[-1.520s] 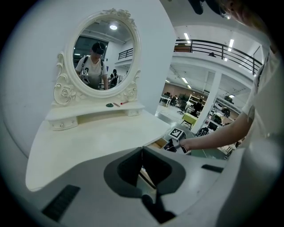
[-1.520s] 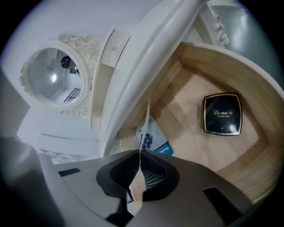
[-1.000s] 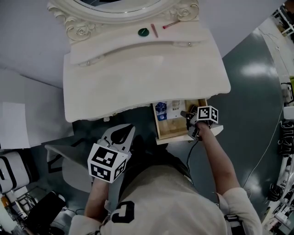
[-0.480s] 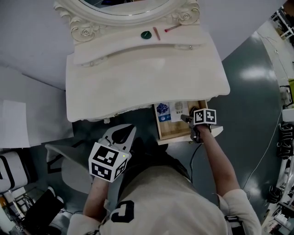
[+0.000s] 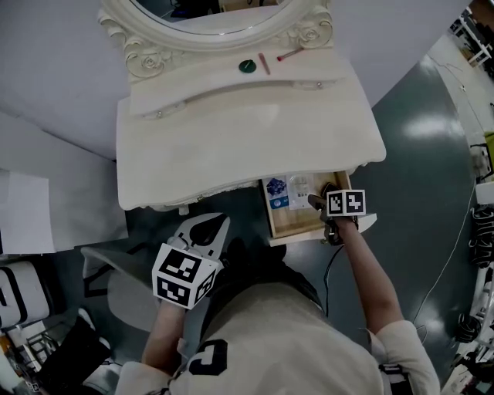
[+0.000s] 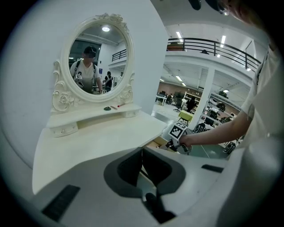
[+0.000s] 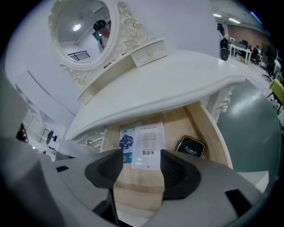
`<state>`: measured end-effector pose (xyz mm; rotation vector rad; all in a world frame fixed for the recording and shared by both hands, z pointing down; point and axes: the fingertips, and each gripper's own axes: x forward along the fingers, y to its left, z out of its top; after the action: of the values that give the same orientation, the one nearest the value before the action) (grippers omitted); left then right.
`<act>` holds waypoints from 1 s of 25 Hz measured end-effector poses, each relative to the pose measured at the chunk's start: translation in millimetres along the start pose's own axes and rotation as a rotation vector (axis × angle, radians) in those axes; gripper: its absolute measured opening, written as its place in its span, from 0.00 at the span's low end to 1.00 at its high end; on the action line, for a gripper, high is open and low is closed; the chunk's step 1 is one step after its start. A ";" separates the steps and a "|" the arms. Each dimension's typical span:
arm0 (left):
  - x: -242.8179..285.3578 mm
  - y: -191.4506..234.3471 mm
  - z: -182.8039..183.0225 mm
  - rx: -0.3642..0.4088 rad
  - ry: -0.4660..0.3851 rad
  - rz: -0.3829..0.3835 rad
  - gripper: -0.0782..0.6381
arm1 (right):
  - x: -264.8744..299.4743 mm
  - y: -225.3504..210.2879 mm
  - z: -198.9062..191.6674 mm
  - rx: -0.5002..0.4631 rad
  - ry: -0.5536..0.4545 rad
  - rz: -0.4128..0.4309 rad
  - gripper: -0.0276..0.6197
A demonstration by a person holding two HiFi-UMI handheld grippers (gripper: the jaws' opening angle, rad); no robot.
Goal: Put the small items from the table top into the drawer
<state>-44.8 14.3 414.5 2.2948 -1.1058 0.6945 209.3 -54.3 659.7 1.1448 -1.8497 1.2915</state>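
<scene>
Head view: white vanity (image 5: 247, 131), grey floor (image 5: 424, 154).

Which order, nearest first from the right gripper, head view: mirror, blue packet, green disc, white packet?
The right gripper has just been opening its jaws, holding nothing.
1. white packet, in the drawer, just ahead.
2. blue packet, left of it.
3. green disc, on the shelf.
4. mirror, behind it.

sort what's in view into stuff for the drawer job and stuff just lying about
Job: open wooden drawer; still out: dark green round disc, pink stick, red-tipped stick; already in: blue-patterned packet, white sachet, black square case.
Lying about: oval white-framed mirror, white sheet at left.
</scene>
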 end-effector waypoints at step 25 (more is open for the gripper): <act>-35.0 22.9 16.2 0.073 -0.083 -0.013 0.19 | -68.4 116.9 51.7 0.086 -0.265 0.203 0.43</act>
<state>-78.6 11.1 385.2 2.4100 -1.1189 0.6492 135.1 -63.8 535.5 1.2494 -2.1693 1.3970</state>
